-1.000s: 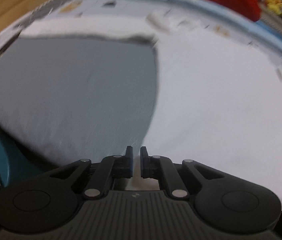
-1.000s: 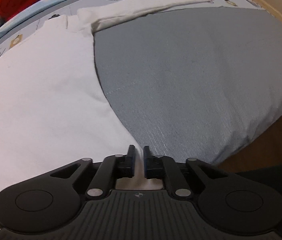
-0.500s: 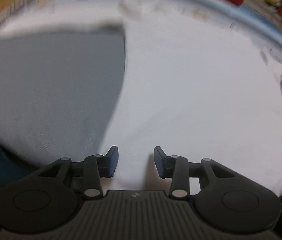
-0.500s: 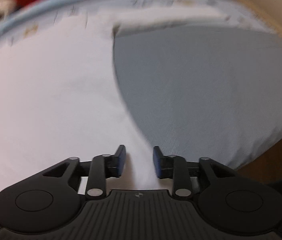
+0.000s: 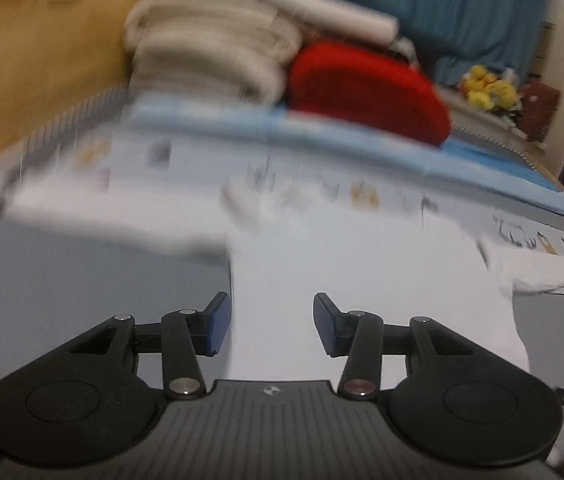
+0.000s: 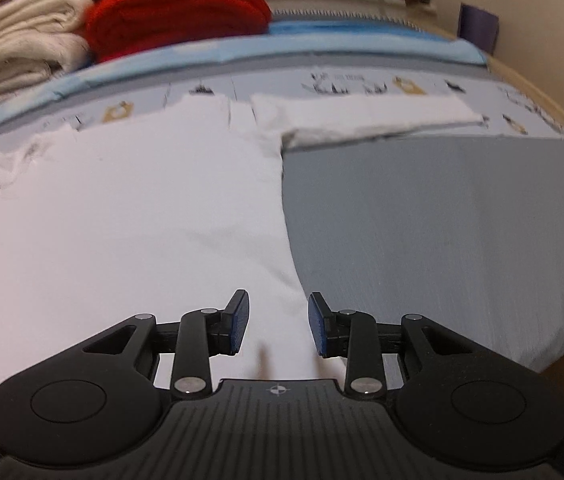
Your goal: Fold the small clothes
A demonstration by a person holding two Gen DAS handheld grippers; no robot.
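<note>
Both claws released, garment laid flat.
Left gripper (image 5: pixel 268 326) and right gripper (image 6: pixel 278 324) have just been opening; jaws now spread, empty, lifted off the white shirt (image 6: pixel 130 216), which lies on the grey bedsheet (image 6: pixel 441 220). Next fold pending.

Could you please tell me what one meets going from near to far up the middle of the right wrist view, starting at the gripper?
Right gripper, open → flat white cotton garment → pale sheet printed with small animals → light blue mat edge → folded red knit blanket.
</note>
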